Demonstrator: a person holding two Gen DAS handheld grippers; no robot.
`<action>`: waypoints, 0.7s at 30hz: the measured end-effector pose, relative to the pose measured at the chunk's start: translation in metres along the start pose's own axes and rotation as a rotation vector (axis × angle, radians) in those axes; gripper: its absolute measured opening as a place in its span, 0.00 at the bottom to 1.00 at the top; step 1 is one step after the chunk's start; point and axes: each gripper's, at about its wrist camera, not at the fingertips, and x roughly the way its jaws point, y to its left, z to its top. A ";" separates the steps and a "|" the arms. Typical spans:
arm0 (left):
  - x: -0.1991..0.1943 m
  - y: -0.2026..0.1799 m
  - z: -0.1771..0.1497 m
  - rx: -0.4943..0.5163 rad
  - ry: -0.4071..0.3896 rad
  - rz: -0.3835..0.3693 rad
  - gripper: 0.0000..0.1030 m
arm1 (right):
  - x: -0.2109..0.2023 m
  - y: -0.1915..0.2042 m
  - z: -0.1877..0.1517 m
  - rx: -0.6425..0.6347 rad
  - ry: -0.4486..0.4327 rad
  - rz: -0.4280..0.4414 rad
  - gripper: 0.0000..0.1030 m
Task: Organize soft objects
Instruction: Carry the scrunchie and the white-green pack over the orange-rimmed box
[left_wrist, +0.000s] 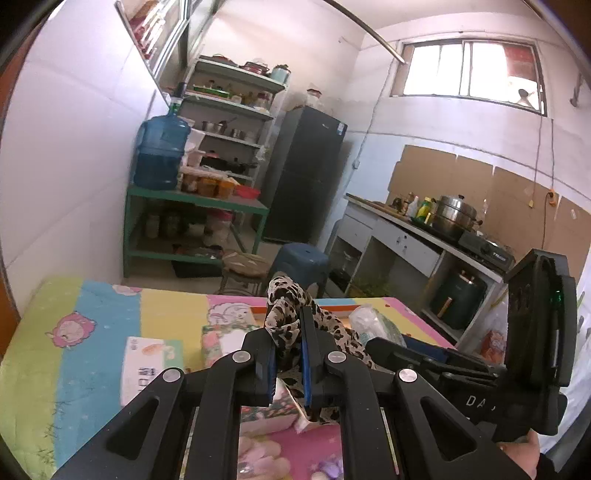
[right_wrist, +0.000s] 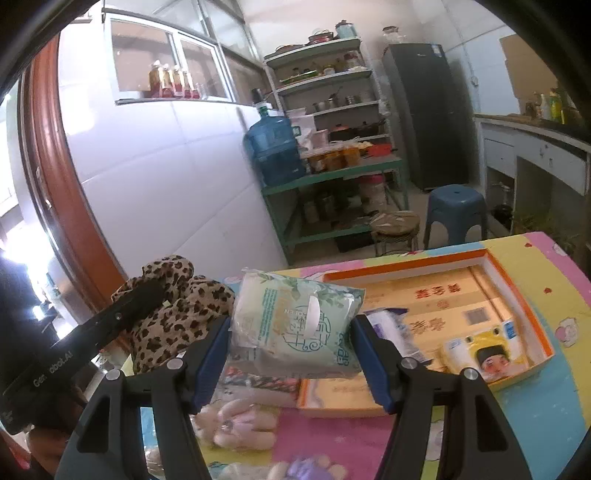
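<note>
Lettering on the pale green tissue pack (right_wrist: 295, 325), seen upside down, reads "OPEN" beside a white pull tab; its crinkly plastic is clamped between the wide-set blue pads of the right gripper (right_wrist: 291, 354), above the cartoon-print tablecloth (right_wrist: 546, 417). The left gripper (left_wrist: 288, 354), jaws pinched nearly together, holds a thin leopard-print scarf (left_wrist: 284, 314). An orange-rimmed cardboard box (right_wrist: 413, 260) with red Chinese characters lies just right of the pack.
</note>
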 end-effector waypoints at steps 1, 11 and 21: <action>0.004 -0.003 0.001 0.001 0.003 -0.002 0.09 | -0.001 -0.003 0.002 0.001 -0.004 -0.006 0.64; 0.043 -0.037 0.007 0.035 0.042 -0.018 0.09 | -0.011 -0.053 0.014 0.051 -0.033 -0.053 0.64; 0.083 -0.066 0.000 0.068 0.098 -0.023 0.09 | -0.014 -0.104 0.017 0.108 -0.040 -0.087 0.64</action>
